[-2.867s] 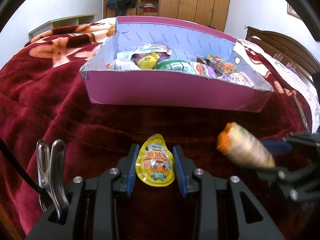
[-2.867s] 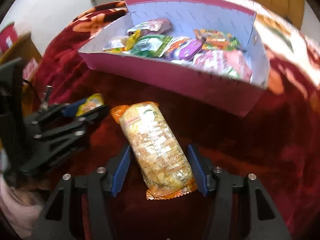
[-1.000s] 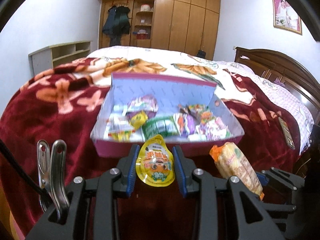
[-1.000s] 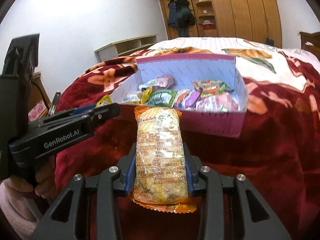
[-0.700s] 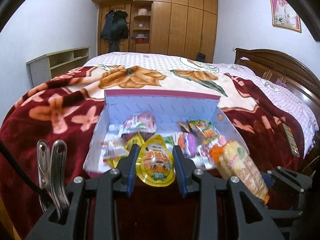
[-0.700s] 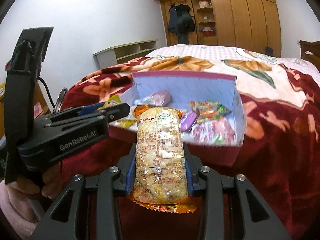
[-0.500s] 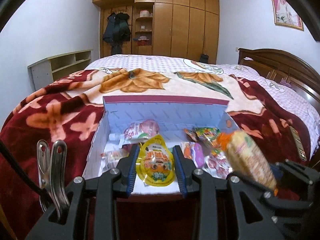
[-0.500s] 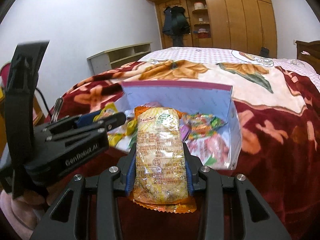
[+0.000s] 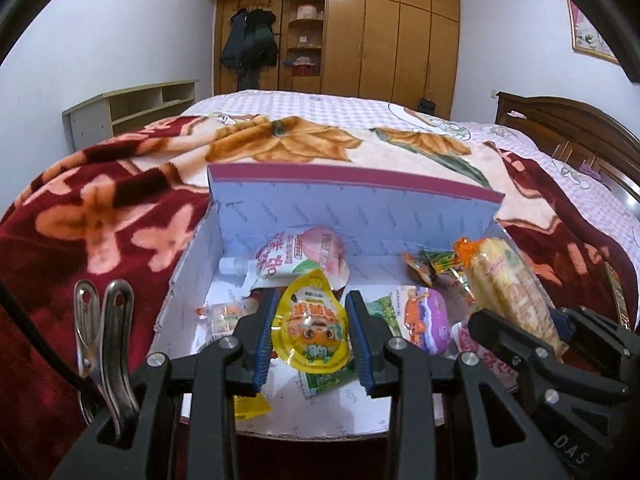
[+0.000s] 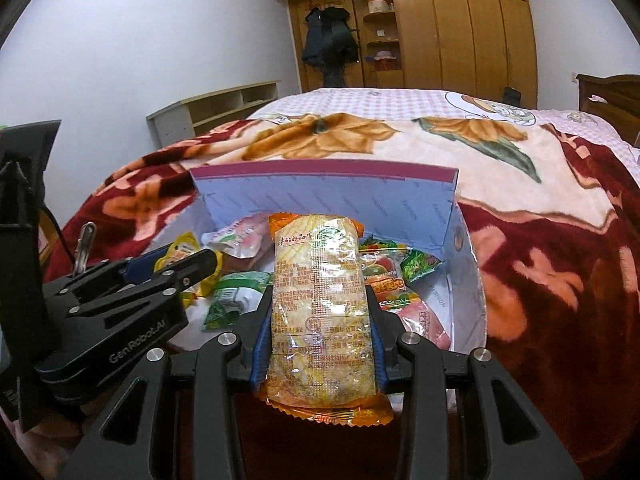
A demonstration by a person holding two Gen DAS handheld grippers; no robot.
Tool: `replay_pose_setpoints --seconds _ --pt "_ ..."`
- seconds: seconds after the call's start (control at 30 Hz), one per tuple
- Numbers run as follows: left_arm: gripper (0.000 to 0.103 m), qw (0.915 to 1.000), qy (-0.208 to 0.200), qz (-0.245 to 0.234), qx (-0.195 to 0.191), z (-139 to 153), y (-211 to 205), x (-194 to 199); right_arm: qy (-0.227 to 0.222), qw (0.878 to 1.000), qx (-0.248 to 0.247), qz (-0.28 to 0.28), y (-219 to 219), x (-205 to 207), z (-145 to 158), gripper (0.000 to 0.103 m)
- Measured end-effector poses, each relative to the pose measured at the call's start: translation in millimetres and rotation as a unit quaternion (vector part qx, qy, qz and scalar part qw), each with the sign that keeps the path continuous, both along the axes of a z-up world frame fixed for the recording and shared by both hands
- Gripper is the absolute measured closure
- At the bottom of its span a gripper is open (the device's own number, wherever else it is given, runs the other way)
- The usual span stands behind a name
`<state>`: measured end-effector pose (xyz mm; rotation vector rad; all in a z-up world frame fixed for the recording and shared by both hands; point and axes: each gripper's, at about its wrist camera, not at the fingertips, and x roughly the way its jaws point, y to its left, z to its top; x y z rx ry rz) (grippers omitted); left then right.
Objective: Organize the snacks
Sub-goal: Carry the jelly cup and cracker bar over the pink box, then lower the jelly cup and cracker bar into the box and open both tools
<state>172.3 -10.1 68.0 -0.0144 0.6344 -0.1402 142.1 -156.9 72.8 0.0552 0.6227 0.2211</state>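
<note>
Between left gripper (image 9: 310,322) fingers, yellow pouch (image 9: 310,330)

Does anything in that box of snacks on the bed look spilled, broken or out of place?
Nothing stands out. The box sits upright on the blanket, its packets loosely jumbled inside; none looks torn or spilled.

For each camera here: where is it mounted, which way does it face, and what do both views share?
Left wrist: on the left gripper, looking along its fingers into the box; a yellow pouch is clamped.
Right wrist: on the right gripper, facing likewise; it clamps a long rice-cracker pack.
Shared: box, both snacks, the opposite gripper, blanket, wardrobe.
</note>
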Motion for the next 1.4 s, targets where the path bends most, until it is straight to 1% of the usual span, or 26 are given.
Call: replay_pose_setpoints --seconds 0.17,0.27,0.3,0.33,0.4,0.5,0.53,0.77,1.17,1.4 --pt "0.067 0.9999 0.015 -0.004 0.003 -8.4 -1.5 4.8 0.005 1.000 -0.006 -0.002 2.0 5.6 -6.4 0.063" --pt "0.067 0.9999 0.013 -0.006 0.002 -8.9 -2.4 4.1 0.001 1.000 -0.008 -0.001 3.2 5.9 -7.1 0.062" --pt "0.066 0.9999 0.012 -0.007 0.004 -8.7 -2.9 3.4 0.000 1.000 -0.009 -0.001 4.0 5.4 -6.8 0.060" --pt "0.060 0.9999 0.011 -0.007 0.006 -8.1 -3.3 3.3 -0.003 1.000 -0.009 -0.001 4.2 4.7 -6.3 0.055" --pt "0.053 0.9999 0.008 -0.005 0.005 -7.0 -3.4 1.2 -0.008 1.000 -0.009 -0.001 4.1 2.6 -5.0 0.048" --pt "0.045 1.0000 0.009 -0.001 0.001 -5.1 -1.7 -0.1 -0.019 1.000 -0.007 -0.002 3.3 -1.6 -1.0 0.046" --pt "0.044 1.0000 0.009 -0.001 -0.002 -4.4 -0.9 -0.4 -0.021 1.000 -0.005 -0.002 3.1 -1.9 0.2 0.046" --pt "0.043 1.0000 0.000 0.000 0.008 2.2 -1.7 -9.9 -0.033 0.999 -0.003 0.000 3.4 -12.2 7.3 0.044" --pt "0.043 0.9999 -0.014 0.003 0.004 17.6 2.5 -36.8 -0.042 0.999 0.023 0.001 3.5 -36.7 17.8 0.044" --pt "0.043 0.9999 -0.015 0.008 -0.001 21.5 6.4 -54.1 -0.047 0.998 0.031 0.001 5.9 -53.6 20.9 0.044"
